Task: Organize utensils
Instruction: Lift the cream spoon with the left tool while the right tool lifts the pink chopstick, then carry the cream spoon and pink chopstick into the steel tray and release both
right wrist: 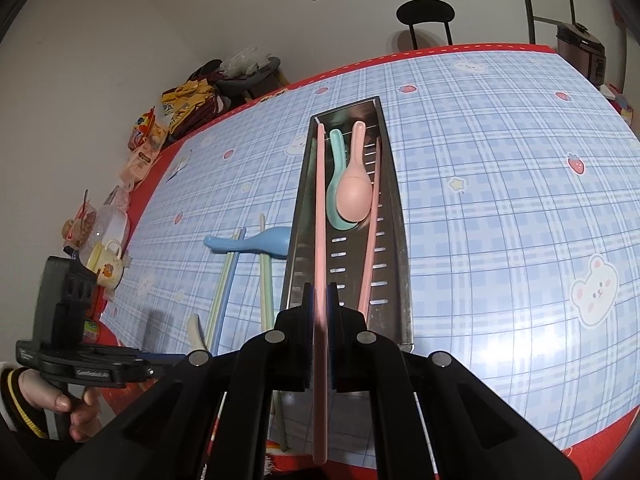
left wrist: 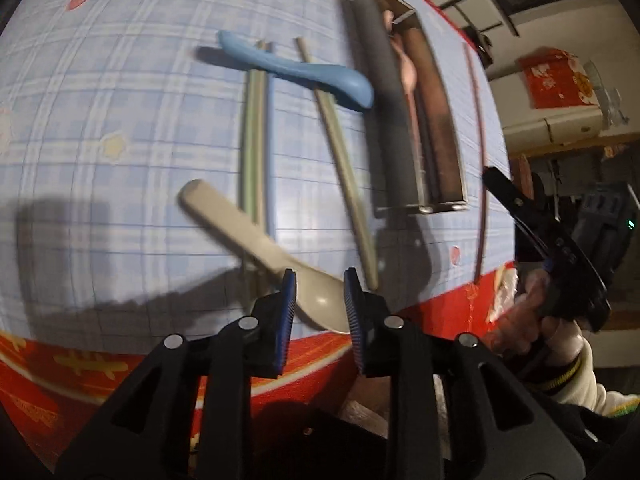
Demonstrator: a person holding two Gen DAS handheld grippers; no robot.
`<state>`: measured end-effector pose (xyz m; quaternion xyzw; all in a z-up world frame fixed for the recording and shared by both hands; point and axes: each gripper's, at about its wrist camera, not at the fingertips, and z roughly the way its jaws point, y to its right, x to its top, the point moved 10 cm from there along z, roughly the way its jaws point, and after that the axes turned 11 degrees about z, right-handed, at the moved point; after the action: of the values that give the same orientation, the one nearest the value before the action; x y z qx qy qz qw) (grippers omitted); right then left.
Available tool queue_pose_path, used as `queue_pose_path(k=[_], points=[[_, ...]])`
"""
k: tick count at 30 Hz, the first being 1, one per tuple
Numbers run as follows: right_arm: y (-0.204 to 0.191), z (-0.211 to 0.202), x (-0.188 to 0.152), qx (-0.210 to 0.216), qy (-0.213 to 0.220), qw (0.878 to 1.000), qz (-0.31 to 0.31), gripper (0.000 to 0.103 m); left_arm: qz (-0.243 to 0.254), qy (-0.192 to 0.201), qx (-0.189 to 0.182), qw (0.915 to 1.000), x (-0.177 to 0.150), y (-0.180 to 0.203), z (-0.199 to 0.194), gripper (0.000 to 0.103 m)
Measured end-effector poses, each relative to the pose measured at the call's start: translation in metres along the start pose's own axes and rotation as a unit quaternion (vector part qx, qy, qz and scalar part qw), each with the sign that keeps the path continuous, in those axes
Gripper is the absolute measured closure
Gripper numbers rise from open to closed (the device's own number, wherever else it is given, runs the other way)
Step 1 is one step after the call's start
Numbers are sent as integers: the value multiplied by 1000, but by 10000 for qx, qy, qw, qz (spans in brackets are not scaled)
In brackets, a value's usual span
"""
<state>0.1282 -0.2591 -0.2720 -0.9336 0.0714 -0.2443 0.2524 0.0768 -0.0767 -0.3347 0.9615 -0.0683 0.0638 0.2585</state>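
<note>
Gripping a pink chopstick (right wrist: pixel 320 216) over the steel tray (right wrist: pixel 396 216), the right gripper's (right wrist: pixel 320 300) fingers clamp it; the left gripper's (left wrist: pixel 320 296) fingers straddle the beige spoon (left wrist: pixel 256 236), slightly parted.

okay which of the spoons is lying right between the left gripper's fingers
The beige spoon: its bowl sits between the open left gripper. The blue spoon lies farther off across chopsticks; the pink one is in the metal tray.
</note>
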Motion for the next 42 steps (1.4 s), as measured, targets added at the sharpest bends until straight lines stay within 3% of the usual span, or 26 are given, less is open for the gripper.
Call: queue_pose_path(k=[5, 14, 20, 23, 26, 32, 35, 37, 42], points=[[-9, 2, -3, 24, -68, 9998, -170, 96, -401, 256, 321, 9984, 1, -23, -5, 66], [-20, 2, -7, 73, -111, 9992, -384, 96, -642, 344, 504, 9961, 9, -40, 9, 66], [-21, -1, -7, 89, -89, 9992, -378, 96, -101, 411, 1056, 9935, 25, -34, 15, 68], [-22, -3, -8, 102, -71, 9991, -403, 96, 226, 359, 1326, 9903, 31, -28, 21, 79], [-21, -4, -8, 94, -65, 9992, -383, 96, 428, 320, 1445, 9881, 34, -22, 26, 80], [-15, -6, -7, 72, -37, 9995, -294, 96, 1057, 273, 1450, 9834, 33, 3, 34, 80], [-16, -5, -8, 84, -45, 9995, -307, 96, 1405, 446, 1448, 9784, 38, 18, 29, 92], [-16, -4, -7, 86, -49, 9995, -297, 96, 1538, 509, 1424, 9765, 40, 23, 26, 92], [-14, -3, -6, 88, -59, 9997, -241, 96, 1206, 515, 1120, 9850, 40, 15, 25, 93]])
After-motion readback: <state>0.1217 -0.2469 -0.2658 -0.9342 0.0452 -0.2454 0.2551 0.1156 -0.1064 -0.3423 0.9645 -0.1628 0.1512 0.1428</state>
